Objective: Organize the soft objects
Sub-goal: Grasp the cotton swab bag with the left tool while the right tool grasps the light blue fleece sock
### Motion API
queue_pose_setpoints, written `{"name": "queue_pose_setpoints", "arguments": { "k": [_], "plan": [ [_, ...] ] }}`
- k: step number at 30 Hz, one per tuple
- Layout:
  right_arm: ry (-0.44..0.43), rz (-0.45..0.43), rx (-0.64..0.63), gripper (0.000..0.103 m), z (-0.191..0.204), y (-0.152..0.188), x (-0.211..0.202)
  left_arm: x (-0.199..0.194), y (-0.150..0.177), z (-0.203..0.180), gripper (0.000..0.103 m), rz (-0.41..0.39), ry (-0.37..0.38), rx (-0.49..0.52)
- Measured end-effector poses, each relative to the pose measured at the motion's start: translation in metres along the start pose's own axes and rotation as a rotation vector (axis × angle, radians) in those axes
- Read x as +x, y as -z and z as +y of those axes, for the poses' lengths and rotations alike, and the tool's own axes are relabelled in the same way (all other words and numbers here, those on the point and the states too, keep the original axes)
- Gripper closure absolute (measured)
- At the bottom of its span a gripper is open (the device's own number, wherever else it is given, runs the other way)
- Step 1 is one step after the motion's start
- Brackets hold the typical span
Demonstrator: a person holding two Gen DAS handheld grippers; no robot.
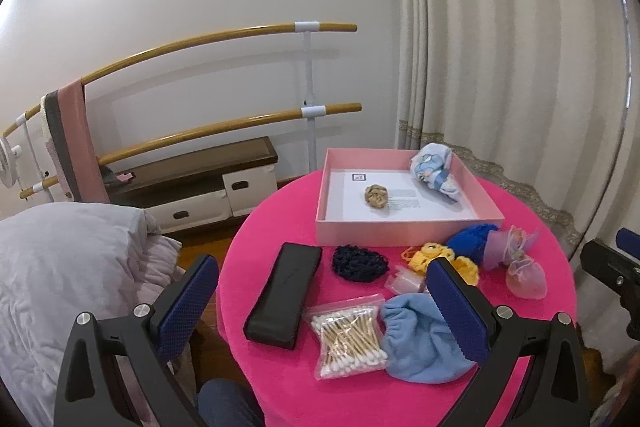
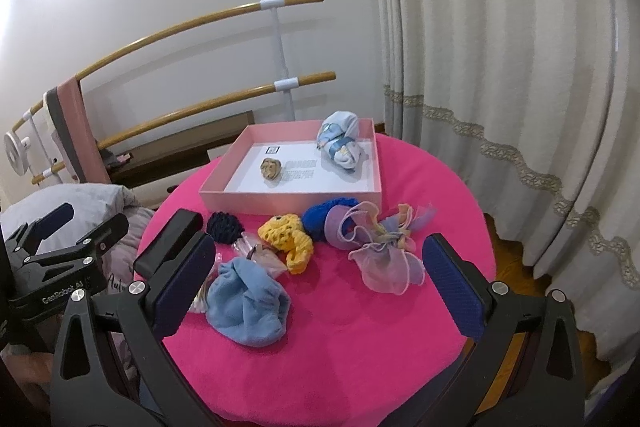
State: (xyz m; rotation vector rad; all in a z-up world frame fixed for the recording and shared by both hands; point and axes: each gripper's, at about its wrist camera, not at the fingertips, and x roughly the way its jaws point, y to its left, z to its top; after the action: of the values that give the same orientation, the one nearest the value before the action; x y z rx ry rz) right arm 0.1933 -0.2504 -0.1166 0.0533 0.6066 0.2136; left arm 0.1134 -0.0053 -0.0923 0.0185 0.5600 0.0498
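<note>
A round pink table (image 2: 360, 327) holds a pink tray (image 2: 288, 201) containing a rolled pale blue cloth (image 2: 340, 143) and a tan scrunchie (image 2: 271, 169). In front lie a light blue fleece (image 2: 250, 305), a yellow crochet piece (image 2: 290, 237) and a pastel organza pouch (image 2: 384, 263). The right gripper (image 2: 320, 275) hovers above them, its jaws spread wide.

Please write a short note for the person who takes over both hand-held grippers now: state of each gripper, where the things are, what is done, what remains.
Left hand-held gripper: open, empty, hovering over the near left of the round pink table.
Right hand-held gripper: open, empty, over the near side.
Done: tan scrunchie and rolled light-blue cloth lie in the pink box.
Left on the table: light-blue fleece, yellow crochet piece, blue knit, pastel organza pouches, dark hair net.
Not soft, probably stay: black case, cotton swab bag.
</note>
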Motion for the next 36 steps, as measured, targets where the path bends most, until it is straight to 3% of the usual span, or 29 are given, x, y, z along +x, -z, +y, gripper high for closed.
{"name": "queue_pose_setpoints", "arguments": {
  "k": [5, 11, 24, 34, 36],
  "plan": [
    [-0.035, 0.044, -0.031, 0.000, 0.011, 0.011, 0.016, 0.020, 0.021, -0.002, 0.000, 0.029, -0.015, 0.041],
    [-0.069, 0.130, -0.042, 0.004, 0.015, 0.029, 0.045, 0.054, 0.052, -0.001, 0.001, 0.139, 0.004, 0.067],
    [-0.100, 0.234, -0.034, 0.014, 0.018, 0.054, 0.080, 0.112, 0.059, -0.004, 0.001, 0.208, -0.003, 0.041],
    [-0.097, 0.264, -0.034, 0.016, 0.020, 0.061, 0.098, 0.155, 0.063, -0.011, 0.002, 0.259, -0.020, 0.030],
    [-0.100, 0.272, -0.029, 0.022, 0.021, 0.062, 0.102, 0.159, 0.064, -0.009, 0.002, 0.254, -0.033, 0.036]
  ]
}}
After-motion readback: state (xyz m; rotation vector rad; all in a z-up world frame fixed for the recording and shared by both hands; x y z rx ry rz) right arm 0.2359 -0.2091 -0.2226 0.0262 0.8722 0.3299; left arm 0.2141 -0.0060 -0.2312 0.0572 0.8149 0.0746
